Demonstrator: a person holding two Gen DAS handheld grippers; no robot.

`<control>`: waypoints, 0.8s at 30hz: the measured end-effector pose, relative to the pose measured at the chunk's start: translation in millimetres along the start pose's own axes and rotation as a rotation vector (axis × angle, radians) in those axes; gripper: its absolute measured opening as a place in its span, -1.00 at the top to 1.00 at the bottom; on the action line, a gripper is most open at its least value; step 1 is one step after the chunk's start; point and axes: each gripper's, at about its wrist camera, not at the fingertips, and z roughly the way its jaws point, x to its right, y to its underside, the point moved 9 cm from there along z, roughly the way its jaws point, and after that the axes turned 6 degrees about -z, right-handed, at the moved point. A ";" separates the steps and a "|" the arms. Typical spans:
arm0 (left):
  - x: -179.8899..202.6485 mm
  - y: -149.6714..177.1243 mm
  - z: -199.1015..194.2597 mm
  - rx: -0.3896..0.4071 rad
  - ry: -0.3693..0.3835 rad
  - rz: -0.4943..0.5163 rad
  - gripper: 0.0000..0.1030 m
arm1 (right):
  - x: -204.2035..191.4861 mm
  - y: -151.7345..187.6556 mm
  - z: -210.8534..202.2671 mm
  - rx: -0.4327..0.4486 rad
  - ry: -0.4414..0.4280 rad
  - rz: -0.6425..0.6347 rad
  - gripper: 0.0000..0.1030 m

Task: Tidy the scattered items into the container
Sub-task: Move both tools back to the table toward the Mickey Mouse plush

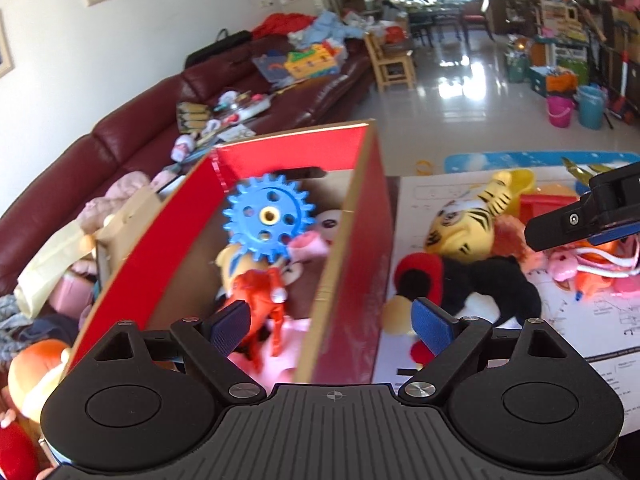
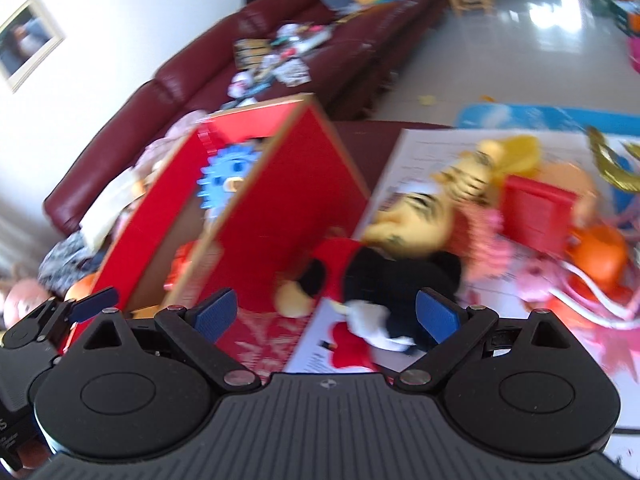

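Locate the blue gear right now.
Left wrist view, centre-left: the blue gear is inside the red box, near its far wall, above an orange-red toy.

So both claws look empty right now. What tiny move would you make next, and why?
Probably ease the right gripper forward and down onto the black-and-red plush. Its jaws stand open and empty, and that plush lies right ahead on the paper, just outside the red box. The left gripper, also open, hangs over the box's near wall, with the blue gear already inside.

one red box, one blue gear, one tiger plush, two grippers.
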 end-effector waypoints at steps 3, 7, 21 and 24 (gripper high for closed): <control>15.5 4.5 12.3 -0.030 0.019 0.034 -0.83 | 22.5 8.5 0.2 -0.013 0.023 0.055 -0.88; 32.2 11.9 23.8 -0.055 0.047 0.065 -0.87 | 39.2 19.0 4.8 -0.039 0.047 0.084 -0.88; 95.2 38.0 50.6 -0.074 0.182 0.147 -0.89 | 76.5 45.6 28.1 -0.110 0.093 0.141 -0.88; 105.1 53.9 71.7 -0.116 0.192 0.140 -0.85 | 86.1 55.2 35.6 -0.135 0.117 0.148 -0.86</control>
